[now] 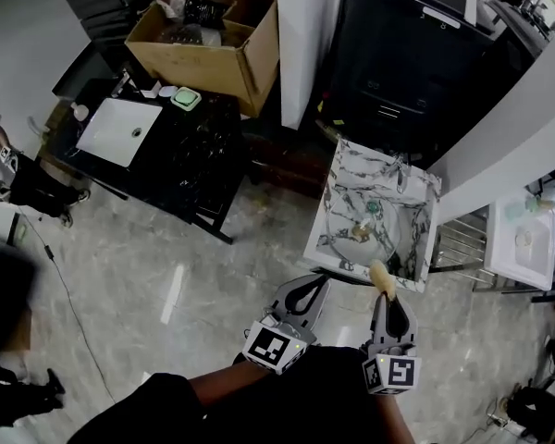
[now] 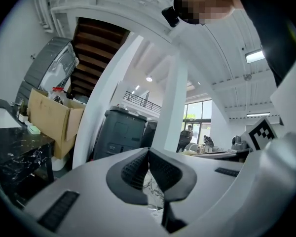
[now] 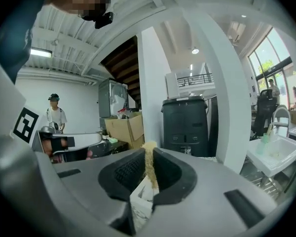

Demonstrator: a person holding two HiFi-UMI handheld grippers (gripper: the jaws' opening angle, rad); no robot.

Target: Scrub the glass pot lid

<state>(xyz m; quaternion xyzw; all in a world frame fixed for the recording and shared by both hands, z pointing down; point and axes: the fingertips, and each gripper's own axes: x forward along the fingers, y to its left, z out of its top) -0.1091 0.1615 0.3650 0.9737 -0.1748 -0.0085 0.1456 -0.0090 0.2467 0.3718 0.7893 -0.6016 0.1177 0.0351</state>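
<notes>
A marble-patterned sink (image 1: 340,192) stands just ahead of both grippers. In its basin lies a small round object with a brownish knob (image 1: 361,232), possibly the glass lid; it is too small to be sure. My right gripper (image 1: 385,293) is shut on a thin tan sponge (image 1: 381,277), whose tip hangs over the sink's near rim. In the right gripper view the sponge (image 3: 149,168) stands pinched upright in that gripper (image 3: 149,155). My left gripper (image 1: 316,283) hovers left of it, short of the sink, and is shut (image 2: 148,153) with nothing in it.
A black table with a white basin (image 1: 120,129) and a cardboard box (image 1: 213,40) stand to the far left. A white pillar (image 1: 310,26) and a dark cabinet (image 1: 416,54) lie behind the sink. A second white sink (image 1: 523,243) is on the right. A person (image 3: 55,115) stands far off.
</notes>
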